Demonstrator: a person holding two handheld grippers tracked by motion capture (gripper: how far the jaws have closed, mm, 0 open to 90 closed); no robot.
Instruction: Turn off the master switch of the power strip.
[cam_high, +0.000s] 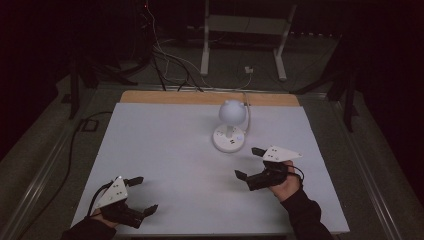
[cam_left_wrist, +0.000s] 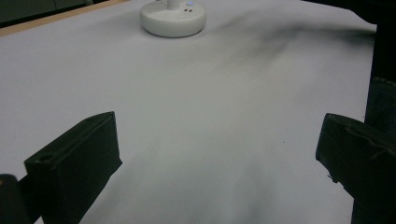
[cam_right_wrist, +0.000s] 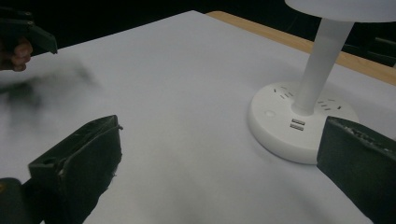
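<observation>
Standing near the far-centre of the white table top (cam_high: 165, 150), a small desk lamp (cam_high: 231, 125) is seen: round white base (cam_right_wrist: 299, 128) w/ socket slots and two USB ports, slim upright stem (cam_right_wrist: 322, 60), globe-like shade (cam_high: 232, 111) on top. A cord is seen running off the far edge behind it.

R gripper (cam_high: 250, 162) is held just beside the lamp base, on the near-right side; jaws spread wide, nothing between them. In the right gripper view the base sits close ahead, partly behind the right-hand jaw. L gripper (cam_high: 142, 195) is held at the near-left corner, well apart from the lamp; jaws also wide open, empty.

Handling, judged:
- Lamp prob. light overall, weight low in the base; top-heavy tipping is still poss. if pushed at the shade.
- Plastic looks smooth and hard, so slippery for flat pads.
- Shade likely thin and fragile; not to be squeezed.
- Best hold: stem low down, just above the base, jaws closed across it. Base rim is an alt., but prob. too wide and rounded.
- Cord may drag or resist if the lamp is moved.
</observation>
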